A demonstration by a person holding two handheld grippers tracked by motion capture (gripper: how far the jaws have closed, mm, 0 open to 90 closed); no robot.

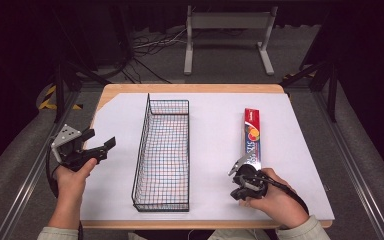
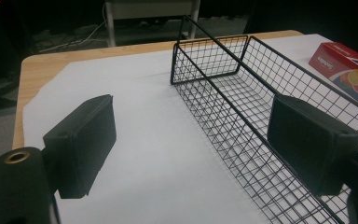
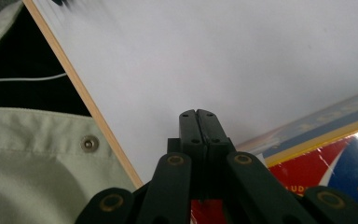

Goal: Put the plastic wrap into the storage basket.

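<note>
We held right gripper (image 1: pixel 243 176) clenched, empty, at near end of long box (image 1: pixel 252 136), box lying at 3 o'clock of wire basket (image 1: pixel 163 150). Left gripper (image 1: pixel 98 146) released at 9 o'clock. Risk: shut jaws shove box instead of grasping.

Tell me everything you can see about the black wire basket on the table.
The long, narrow black wire basket is a rectangular metal grid with a thicker rim and low mesh walls. It is empty and stands upright on the white sheet covering the table, its length running away from the person. It lies between the two grippers; neither touches it. The long red box lies apart, to its right.
</note>
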